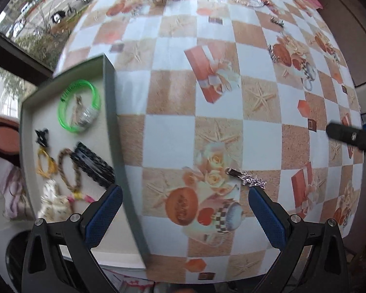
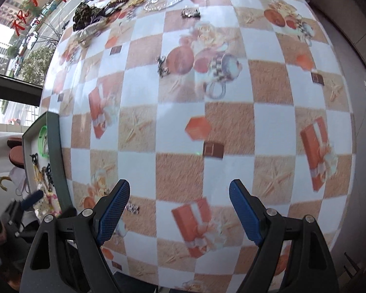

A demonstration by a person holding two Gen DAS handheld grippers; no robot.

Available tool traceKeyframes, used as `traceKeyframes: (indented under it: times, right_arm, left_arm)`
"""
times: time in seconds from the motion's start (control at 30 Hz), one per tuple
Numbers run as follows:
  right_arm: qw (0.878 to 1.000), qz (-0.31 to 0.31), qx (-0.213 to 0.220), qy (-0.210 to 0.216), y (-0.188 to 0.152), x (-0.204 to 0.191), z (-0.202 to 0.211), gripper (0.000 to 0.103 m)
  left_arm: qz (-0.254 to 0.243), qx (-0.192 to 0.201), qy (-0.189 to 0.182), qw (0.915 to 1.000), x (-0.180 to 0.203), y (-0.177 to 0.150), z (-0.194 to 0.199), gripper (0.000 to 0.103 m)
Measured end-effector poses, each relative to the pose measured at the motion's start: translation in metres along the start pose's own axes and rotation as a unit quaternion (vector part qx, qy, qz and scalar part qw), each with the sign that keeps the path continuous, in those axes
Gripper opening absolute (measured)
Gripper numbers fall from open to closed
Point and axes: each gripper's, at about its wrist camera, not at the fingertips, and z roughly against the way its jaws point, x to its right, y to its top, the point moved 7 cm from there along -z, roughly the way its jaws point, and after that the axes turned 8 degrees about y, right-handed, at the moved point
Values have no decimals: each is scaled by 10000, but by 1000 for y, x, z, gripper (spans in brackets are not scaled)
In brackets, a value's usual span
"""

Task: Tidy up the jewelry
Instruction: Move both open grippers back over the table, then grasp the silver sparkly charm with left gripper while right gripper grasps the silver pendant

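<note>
Table edges: the table point(image 1: 173, 92) wears a checked cloth of white and sandy squares printed with starfish, gift boxes and fruit; its near rim curves along 6 o'clock in both views, its right rim drops to grey floor at 3 o'clock.
Open room: a wide bare stretch of cloth lies ahead of both grippers, from the middle toward 12 o'clock.
Left gripper point(image 1: 185, 196): its blue-padded fingers stand wide apart, holding nothing, above the near cloth beside the tray's right wall.
Right gripper point(image 2: 179, 190): spread wide too, nothing between the pads, over the cloth.
Tray point(image 1: 111, 102): shallow, grey-walled, pale floor, at 9 o'clock on the table's left edge.
Tray contents: a translucent green bangle point(image 1: 79, 106) around a small silvery piece, a black claw clip point(image 1: 41, 138), a yellow cord loop point(image 1: 45, 162), a braided brown rope loop point(image 1: 69, 168), a black beaded band point(image 1: 92, 168) and a cream spotted fabric piece point(image 1: 52, 204).
Loose jewelry: a silver sparkling hair clip point(image 1: 246, 177) lies on the cloth just beyond the left gripper's right fingertip; a dark metal charm point(image 2: 163, 66) sits mid-table; a heap of chains and dark pieces point(image 2: 109, 12) lines the far edge at 11 o'clock.
</note>
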Motion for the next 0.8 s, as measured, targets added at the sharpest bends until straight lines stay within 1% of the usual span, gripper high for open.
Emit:
traceKeyframes:
  times: [0.07,0.13,0.23,0.5,0.57,0.6,0.67,0.7,0.77,0.8]
  right_arm:
    - [10000,87,17,-14,10,0,-1,86]
    - [9998,180,29,-36,21,0,-4,86]
    - [9995,289,66,-146,37,1,-10,86]
    - [9975,670,50,-214,75,-8,-34,86]
    - [9970,743,56,-225,83,-11,-39,85]
    - [9966,786,63,-222,88,-12,-42,84]
    - [9960,849,77,-253,95,-15,-48,78]
    - [9958,866,74,-274,100,-16,-52,76]
    - [9955,894,71,-290,105,-17,-59,73]
    - [9951,927,68,-333,108,-17,-63,72]
  left_arm:
    - [117,-141,-42,9998,4,-2,-6,103]
    - [239,-300,-206,9991,10,-5,-14,103]
    - [397,-411,-292,9979,18,-7,-22,103]
    - [899,-709,-366,9927,33,-12,-44,101]
    - [977,-719,-350,9920,34,-12,-47,101]
    - [1020,-716,-341,9916,35,-12,-48,101]
    - [1061,-738,-311,9911,40,-11,-51,90]
    - [1065,-810,-287,9906,44,-11,-54,85]
    - [1133,-902,-305,9890,47,-12,-60,85]
    - [1140,-906,-249,9890,49,-12,-61,85]
